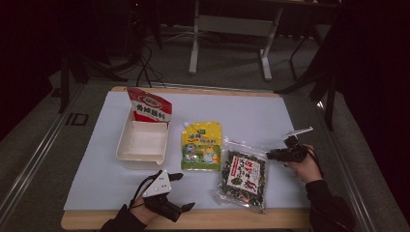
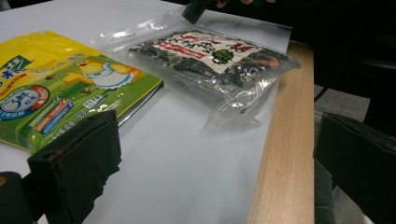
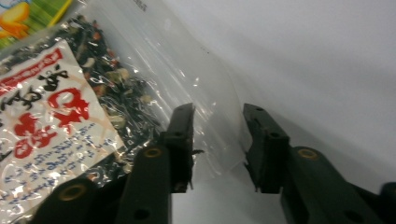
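Pretty dim room overall, the high view goes almost black around the edges and in the background, with just the white sheet on the desk (image 1: 270,121) catching light from above. That view is soft and grainy, small print is unreadable. The clear seaweed bag (image 3: 140,88) throws glare off its crinkled plastic in both gripper views. In the right gripper view the black fingers (image 3: 180,140) up close are a bit blurry, and the far corner washes out pale.

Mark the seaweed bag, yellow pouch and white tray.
seaweed bag (image 1: 242,175), high view, on its printed label
yellow pouch (image 1: 201,145), high view, on its front middle
white tray (image 1: 126,140), high view, on its left wall
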